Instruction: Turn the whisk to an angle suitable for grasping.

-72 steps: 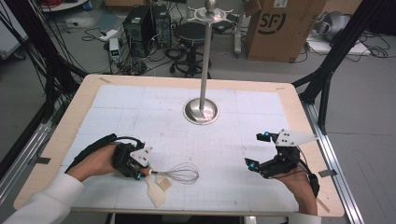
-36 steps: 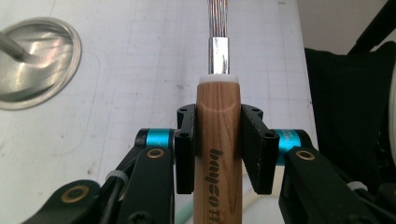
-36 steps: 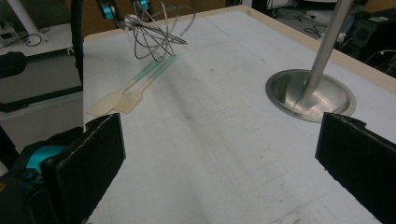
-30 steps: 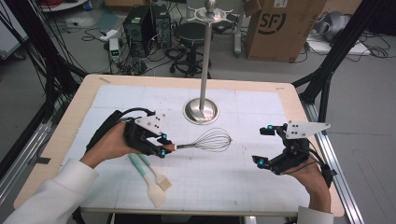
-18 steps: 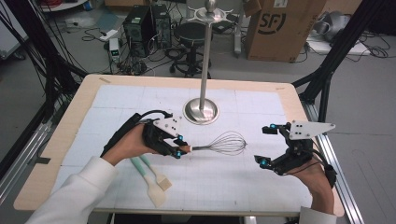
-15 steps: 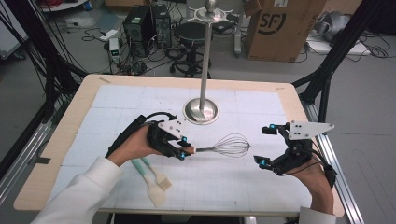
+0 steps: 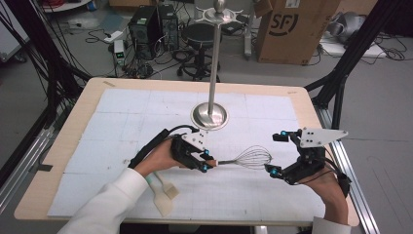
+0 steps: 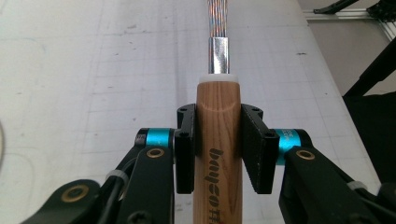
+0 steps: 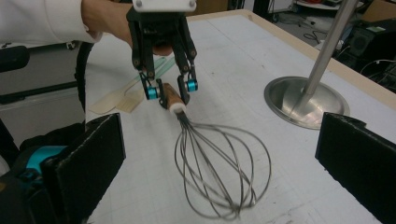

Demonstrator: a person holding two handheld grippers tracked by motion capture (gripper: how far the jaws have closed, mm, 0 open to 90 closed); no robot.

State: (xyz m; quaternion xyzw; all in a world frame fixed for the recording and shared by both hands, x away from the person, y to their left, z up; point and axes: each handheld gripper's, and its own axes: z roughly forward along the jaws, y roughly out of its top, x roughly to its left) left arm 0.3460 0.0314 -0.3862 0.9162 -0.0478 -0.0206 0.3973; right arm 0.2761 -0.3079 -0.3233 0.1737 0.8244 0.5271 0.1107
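Note:
A wire whisk (image 7: 249, 158) with a wooden handle (image 8: 217, 140) lies level just above the white mat, its wire head pointing to the right. My left gripper (image 7: 207, 162) is shut on that handle, and its black pads (image 8: 254, 147) press both sides of the wood. In the right gripper view the whisk (image 9: 219, 165) reaches toward the camera with the left gripper (image 9: 169, 87) behind it. My right gripper (image 7: 275, 154) stands open at the right of the table, close to the wire head, with nothing between its pads (image 9: 91, 161).
A steel stand (image 7: 210, 115) with a tall pole and round base sits mid-table behind the whisk. A pale spatula (image 7: 162, 191) lies near the front edge under the left forearm. Cables, a box and a stool stand beyond the table.
My left gripper has carried the whisk rightward and lower, bringing its wire head close to the right gripper. The right gripper has stayed where it was.

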